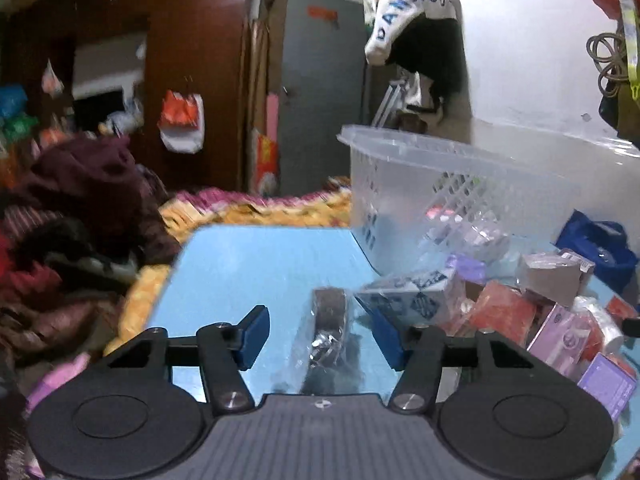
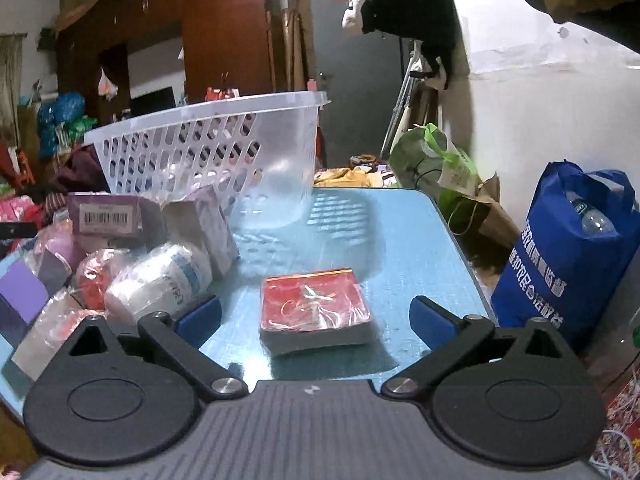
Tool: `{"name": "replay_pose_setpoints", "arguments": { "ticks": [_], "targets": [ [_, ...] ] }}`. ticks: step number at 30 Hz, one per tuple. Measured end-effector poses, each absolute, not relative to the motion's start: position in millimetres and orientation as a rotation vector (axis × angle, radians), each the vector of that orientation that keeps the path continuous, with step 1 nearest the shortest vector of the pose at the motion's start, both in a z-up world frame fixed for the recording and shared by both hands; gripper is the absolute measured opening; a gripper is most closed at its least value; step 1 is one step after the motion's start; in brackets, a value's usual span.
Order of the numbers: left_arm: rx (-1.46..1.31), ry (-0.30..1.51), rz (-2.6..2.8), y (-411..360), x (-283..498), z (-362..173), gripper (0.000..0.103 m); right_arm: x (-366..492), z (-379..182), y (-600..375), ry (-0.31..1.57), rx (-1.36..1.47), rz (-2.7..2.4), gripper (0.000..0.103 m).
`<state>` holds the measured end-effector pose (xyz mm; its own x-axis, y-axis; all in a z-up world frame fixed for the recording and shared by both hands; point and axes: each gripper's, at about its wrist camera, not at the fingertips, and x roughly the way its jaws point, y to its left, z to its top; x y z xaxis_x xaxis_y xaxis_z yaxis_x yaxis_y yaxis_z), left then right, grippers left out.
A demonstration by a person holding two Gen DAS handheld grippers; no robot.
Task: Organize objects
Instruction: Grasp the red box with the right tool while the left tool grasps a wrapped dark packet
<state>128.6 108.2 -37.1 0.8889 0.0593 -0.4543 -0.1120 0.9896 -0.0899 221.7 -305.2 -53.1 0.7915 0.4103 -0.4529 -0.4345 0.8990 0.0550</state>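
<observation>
Left gripper (image 1: 318,330) — jaws apart, a plastic-wrapped dark item (image 1: 328,320) lying between them on the blue table (image 1: 260,264), untouched. Right gripper (image 2: 316,316) — spread wide around a red wrapped box (image 2: 314,304), pads clear of it; the clear basket (image 2: 208,136) stands beyond.

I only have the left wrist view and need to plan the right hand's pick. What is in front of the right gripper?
Observer: A red flat packet in clear wrap lies on the blue table, between the wide-open jaws of the right gripper, untouched.
Operator: Where is the basket from there?
Observer: The basket stands behind the packet, to the left, with bare table between them.
Operator: Anything crowding the jaws?
Observer: A white wrapped bottle lies on its side close to the left finger; the right finger has bare table around it.
</observation>
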Motion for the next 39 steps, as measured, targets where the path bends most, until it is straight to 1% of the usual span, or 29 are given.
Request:
{"name": "replay_pose_setpoints", "arguments": {
  "ticks": [1, 2, 3, 4, 9, 10, 11, 13, 22, 31, 39],
  "targets": [
    [-0.114, 0.481, 0.086, 110, 131, -40, 0.059, 224, -53, -303, 0.487, -0.066, 0.455, 0.089],
    [-0.107, 0.498, 0.091, 110, 134, -44, 0.059, 224, -55, -301, 0.501, -0.079, 0.457, 0.085],
    [-0.117, 0.514, 0.085, 112, 136, -45, 0.059, 225, -58, -301, 0.515, -0.086, 0.461, 0.074],
    [-0.127, 0.524, 0.071, 113, 137, -47, 0.059, 226, -59, -300, 0.524, -0.089, 0.462, 0.068],
    [-0.101, 0.582, 0.044, 108, 147, -52, 0.059, 227, -61, -303, 0.515, -0.080, 0.471, 0.067],
    [-0.100, 0.582, 0.045, 109, 147, -52, 0.054, 227, -61, -303, 0.512, -0.082, 0.471, 0.066],
    [-0.100, 0.586, 0.039, 109, 146, -53, 0.046, 226, -61, -303, 0.506, -0.082, 0.473, 0.066],
    [-0.101, 0.581, 0.031, 109, 144, -53, 0.045, 224, -61, -304, 0.493, -0.078, 0.481, 0.066],
    [-0.122, 0.499, 0.029, 113, 134, -50, 0.044, 217, -59, -310, 0.420, -0.038, 0.475, 0.065],
    [-0.097, 0.324, 0.056, 107, 109, -44, 0.044, 214, -59, -311, 0.379, -0.026, 0.468, 0.065],
    [-0.098, 0.219, 0.073, 103, 98, -37, 0.044, 210, -57, -309, 0.354, -0.030, 0.462, 0.065]
  ]
}}
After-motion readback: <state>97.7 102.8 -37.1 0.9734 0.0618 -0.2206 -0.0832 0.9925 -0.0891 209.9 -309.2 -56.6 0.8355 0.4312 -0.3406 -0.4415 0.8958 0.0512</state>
